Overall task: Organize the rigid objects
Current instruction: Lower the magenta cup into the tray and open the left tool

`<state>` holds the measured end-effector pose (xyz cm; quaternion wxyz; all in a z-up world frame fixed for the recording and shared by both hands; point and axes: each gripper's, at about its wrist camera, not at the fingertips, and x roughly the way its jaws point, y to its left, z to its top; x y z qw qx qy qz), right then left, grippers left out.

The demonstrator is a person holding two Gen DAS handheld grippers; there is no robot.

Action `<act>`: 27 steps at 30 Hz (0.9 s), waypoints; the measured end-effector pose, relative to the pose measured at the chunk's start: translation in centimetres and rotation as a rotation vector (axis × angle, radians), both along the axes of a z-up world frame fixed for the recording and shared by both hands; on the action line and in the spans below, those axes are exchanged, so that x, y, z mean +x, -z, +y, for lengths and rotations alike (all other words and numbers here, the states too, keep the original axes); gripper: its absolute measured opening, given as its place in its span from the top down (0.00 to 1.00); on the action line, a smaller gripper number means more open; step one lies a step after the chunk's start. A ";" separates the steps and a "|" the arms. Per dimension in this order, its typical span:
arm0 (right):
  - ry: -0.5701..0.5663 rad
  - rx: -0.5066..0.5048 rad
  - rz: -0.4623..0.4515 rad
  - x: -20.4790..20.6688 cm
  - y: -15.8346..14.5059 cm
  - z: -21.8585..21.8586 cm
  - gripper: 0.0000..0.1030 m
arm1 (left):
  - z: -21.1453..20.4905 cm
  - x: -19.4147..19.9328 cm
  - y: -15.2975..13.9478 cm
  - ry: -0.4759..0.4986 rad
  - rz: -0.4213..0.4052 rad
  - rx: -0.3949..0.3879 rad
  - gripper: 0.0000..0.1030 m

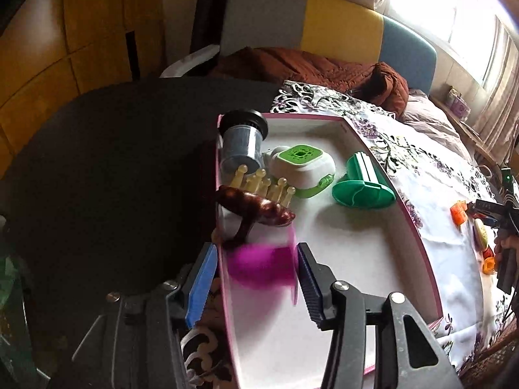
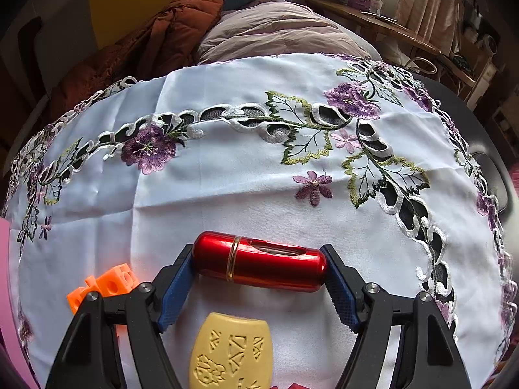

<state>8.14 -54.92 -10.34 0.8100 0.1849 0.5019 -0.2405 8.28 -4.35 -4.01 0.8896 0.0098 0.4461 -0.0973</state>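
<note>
A pink-rimmed white box (image 1: 373, 243) holds a dark-lidded jar (image 1: 241, 142), a white and green device (image 1: 301, 168), a green plastic piece (image 1: 363, 184), a brown brush with pale pegs (image 1: 256, 204) and a blurred magenta object (image 1: 262, 262). My left gripper (image 1: 256, 278) is open, its fingers on either side of the magenta object and astride the box's left wall. My right gripper (image 2: 259, 275) is shut on a red metallic capsule (image 2: 259, 265) lying crosswise above the embroidered cloth (image 2: 227, 178).
A yellow embossed piece (image 2: 232, 353) lies between the right gripper's arms. Orange cubes (image 2: 103, 285) sit at its left; they also show in the left wrist view (image 1: 459, 212). A dark round table (image 1: 113, 168) lies left of the box. Bedding is behind.
</note>
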 end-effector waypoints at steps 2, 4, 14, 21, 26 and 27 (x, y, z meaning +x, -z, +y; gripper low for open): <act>0.000 0.000 0.000 0.0 0.0 0.0 0.26 | 0.0 -0.1 -0.1 0.005 -0.003 0.017 0.48; -0.001 0.000 0.001 0.0 0.0 0.0 0.26 | 0.2 -0.2 -0.3 -0.014 0.002 0.017 0.48; -0.001 -0.002 0.001 0.0 0.0 0.1 0.27 | 0.7 -2.3 -2.1 -0.092 -0.061 0.031 0.48; 0.002 0.001 -0.006 0.0 -0.2 0.0 0.27 | 0.1 -3.3 -3.7 -0.073 -0.106 0.024 0.48; 0.000 -0.002 -0.013 0.0 -0.3 0.0 0.27 | -0.2 -3.6 -3.8 -0.059 -0.111 0.017 0.48; 0.004 -0.003 -0.014 0.0 -0.3 0.0 0.27 | -0.3 -3.6 -3.8 -0.057 -0.109 0.014 0.48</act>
